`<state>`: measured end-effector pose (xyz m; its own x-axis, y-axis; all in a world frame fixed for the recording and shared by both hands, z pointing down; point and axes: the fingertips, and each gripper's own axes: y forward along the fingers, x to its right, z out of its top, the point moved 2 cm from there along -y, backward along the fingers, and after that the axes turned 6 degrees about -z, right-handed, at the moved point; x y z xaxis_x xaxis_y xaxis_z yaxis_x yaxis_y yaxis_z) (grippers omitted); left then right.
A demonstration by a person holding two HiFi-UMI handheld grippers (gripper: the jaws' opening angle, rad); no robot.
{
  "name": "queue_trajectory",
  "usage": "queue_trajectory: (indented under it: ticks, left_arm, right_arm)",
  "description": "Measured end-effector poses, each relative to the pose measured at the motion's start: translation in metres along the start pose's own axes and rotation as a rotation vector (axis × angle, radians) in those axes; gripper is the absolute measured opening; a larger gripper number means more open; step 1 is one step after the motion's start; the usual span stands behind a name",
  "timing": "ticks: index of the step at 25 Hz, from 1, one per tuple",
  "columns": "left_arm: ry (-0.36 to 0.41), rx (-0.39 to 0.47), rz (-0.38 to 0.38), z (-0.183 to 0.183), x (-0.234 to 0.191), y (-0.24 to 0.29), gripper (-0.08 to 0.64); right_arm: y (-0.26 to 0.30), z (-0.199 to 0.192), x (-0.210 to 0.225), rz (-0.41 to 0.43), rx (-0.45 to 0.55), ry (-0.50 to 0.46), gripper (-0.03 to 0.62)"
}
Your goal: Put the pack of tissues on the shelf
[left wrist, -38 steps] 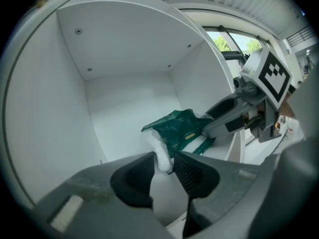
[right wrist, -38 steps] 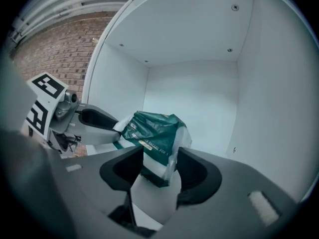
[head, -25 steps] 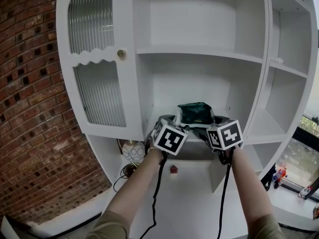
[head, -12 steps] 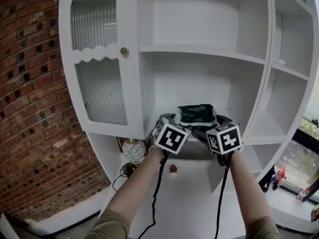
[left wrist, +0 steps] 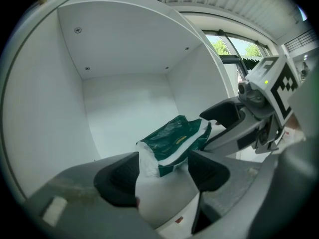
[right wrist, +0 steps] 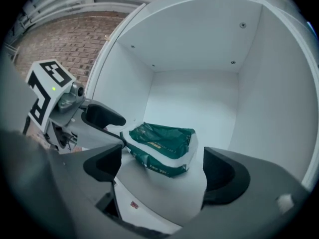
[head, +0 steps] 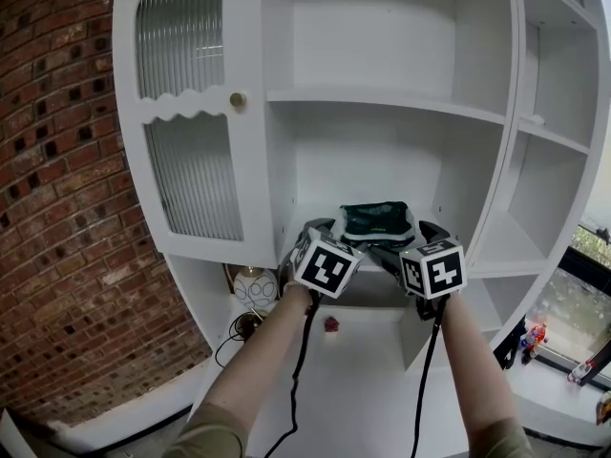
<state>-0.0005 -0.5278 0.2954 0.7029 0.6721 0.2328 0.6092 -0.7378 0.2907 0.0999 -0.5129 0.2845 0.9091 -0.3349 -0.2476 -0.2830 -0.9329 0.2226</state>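
Reaching into the middle compartment of a white cabinet (head: 275, 160) with both arms, a gripper in each hand. Holds the left gripper (head: 339, 238) (left wrist: 162, 176) with jaws spread wide and nothing pinched. Sees the white end of the pack of tissues (head: 375, 219) (left wrist: 174, 143) (right wrist: 162, 146) lying just ahead, in line with the gap and close beside the left pad. Cannot tell whether that pad brushes the wrapper. Holds the right gripper (head: 410, 240) (right wrist: 163, 172) with jaws opening, wide apart, pads clear of the pack, the green wrapper lying ahead of the gap.

Finds the pack flat on the shelf (left wrist: 124, 133) (right wrist: 164, 195), green on top and white at the ends, away from the back wall and roughly midway between the side walls. Has the two grippers close together at the shelf's front edge, angled toward each other, marker cubes turned up toward the head view.

Shows, left of the compartment, a cabinet door (head: 186, 103) with ribbed glass and a small brass knob (head: 238, 98), and beyond it a brick wall (head: 57, 208). Shows, below the shelf, a white counter (head: 363, 380) with a small red thing (head: 330, 324) on it.
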Motion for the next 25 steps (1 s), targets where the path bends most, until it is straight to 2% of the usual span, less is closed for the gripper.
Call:
queue_trajectory:
  ticks: [4, 6, 9, 11, 16, 21, 25]
  left_arm:
    - [-0.005, 0.036, -0.008, 0.002, 0.002, -0.004, 0.322]
    - [0.017, 0.081, -0.002, 0.006, 0.003, -0.008, 0.322]
    - [0.067, 0.147, 0.039, 0.01, 0.003, -0.021, 0.321]
    - [0.073, 0.186, 0.049, 0.015, 0.005, -0.034, 0.322]
    - [0.04, 0.297, 0.067, 0.019, 0.012, -0.068, 0.321]
    - [0.008, 0.407, 0.082, 0.015, 0.029, -0.104, 0.321]
    - [-0.076, 0.455, 0.09, -0.005, 0.041, -0.125, 0.279]
  right_arm:
    - [-0.009, 0.003, 0.008, -0.008, 0.05, 0.101, 0.502]
    - [-0.017, 0.009, 0.016, -0.046, 0.124, 0.136, 0.502]
    - [-0.037, 0.015, 0.023, -0.121, 0.25, 0.104, 0.502]
    - [-0.048, 0.012, 0.023, -0.159, 0.287, 0.075, 0.492]
    - [-0.072, 0.004, 0.014, -0.159, 0.309, 0.145, 0.482]
    - [-0.101, -0.002, -0.002, -0.153, 0.341, 0.168, 0.434]
    - [-0.125, -0.015, -0.015, -0.17, 0.348, 0.158, 0.382]
